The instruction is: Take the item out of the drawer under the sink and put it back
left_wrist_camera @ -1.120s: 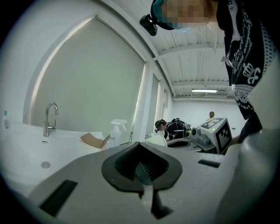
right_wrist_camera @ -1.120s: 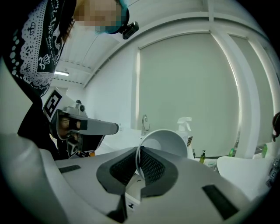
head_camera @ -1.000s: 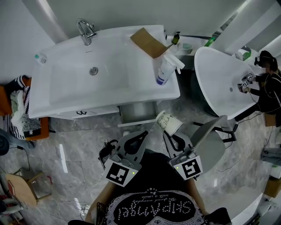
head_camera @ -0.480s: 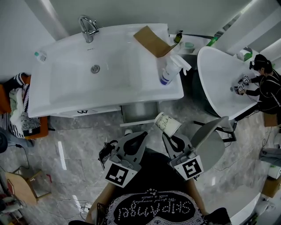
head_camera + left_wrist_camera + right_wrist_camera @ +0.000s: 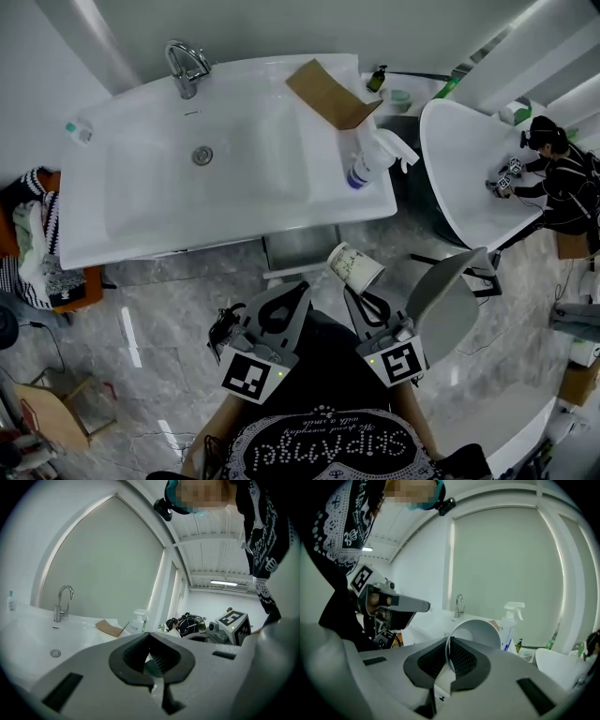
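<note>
Right gripper view: jaws of the right gripper (image 5: 448,654) pinch only the thin rim wall of the paper cup (image 5: 482,633), which juts ahead of them. It could crumple or slip short of the drawer (image 5: 298,251). The left gripper (image 5: 153,660) has its jaws together, empty.

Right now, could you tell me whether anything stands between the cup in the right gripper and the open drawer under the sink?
Nothing visible does. The right gripper holds the paper cup by its rim beside the open drawer; the left gripper is clear of that path.
</note>
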The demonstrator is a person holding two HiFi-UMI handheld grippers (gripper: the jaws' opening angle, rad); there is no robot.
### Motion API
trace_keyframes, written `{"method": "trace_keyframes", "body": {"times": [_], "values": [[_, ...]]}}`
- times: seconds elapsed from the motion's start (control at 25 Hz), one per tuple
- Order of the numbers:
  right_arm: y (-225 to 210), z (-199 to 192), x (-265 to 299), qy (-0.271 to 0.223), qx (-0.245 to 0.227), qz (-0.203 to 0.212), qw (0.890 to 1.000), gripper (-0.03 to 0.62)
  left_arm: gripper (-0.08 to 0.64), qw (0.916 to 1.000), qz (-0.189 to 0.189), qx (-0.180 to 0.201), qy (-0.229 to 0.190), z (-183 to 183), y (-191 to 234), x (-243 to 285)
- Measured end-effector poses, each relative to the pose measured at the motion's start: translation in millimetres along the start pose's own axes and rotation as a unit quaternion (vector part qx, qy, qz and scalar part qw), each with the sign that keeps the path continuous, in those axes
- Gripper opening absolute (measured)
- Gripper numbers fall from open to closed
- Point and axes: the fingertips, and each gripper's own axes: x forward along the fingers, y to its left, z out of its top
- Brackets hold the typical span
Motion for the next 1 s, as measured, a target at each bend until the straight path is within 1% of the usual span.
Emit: {"method": "trace_keyframes", "body": {"times": [0.08, 0.16, 0.32, 0.48, 0.56, 0.8, 0.92, 1.0], "values": [[5.1, -9.5, 4.4, 0.042, -0.052, 0.007, 0.998, 0.024, 0.0, 1.0, -0.003, -0.005, 0.003, -0.6, 6.5, -3.0], [8.4, -19.6, 8.5, 0.08, -0.081, 0.011, 0.993, 0.023, 0.0, 0.9999, -0.002, -0.012, 0.007, -3.2, 13.8, -7.0], [13.5, -32.0, 17.9, 0.113, -0.092, 0.004, 0.989, 0.025, 0.0, 0.9994, 0.006, -0.031, 0.014, -6.4, 26.3, -19.4], [16.6, -41.2, 29.5, 0.136, -0.119, -0.002, 0.984, 0.023, 0.0, 0.9991, 0.0, -0.036, 0.022, -6.2, 34.7, -28.9], [18.8, -47.0, 36.1, 0.148, -0.135, 0.002, 0.98, 0.023, 0.0, 0.999, 0.005, -0.04, 0.02, -4.9, 41.4, -32.1], [23.7, -75.0, 58.3, 0.193, -0.2, 0.035, 0.96, 0.025, 0.0, 0.9978, 0.022, -0.058, 0.02, -9.8, 53.2, -36.3], [20.8, -100.6, 69.9, 0.215, -0.222, 0.052, 0.95, 0.023, 0.0, 0.9969, 0.037, -0.066, 0.022, -11.6, 60.8, -38.7], [16.9, -115.6, 75.8, 0.231, -0.228, 0.059, 0.944, 0.023, 0.0, 0.9962, 0.045, -0.072, 0.022, -13.1, 64.8, -39.9]]}}
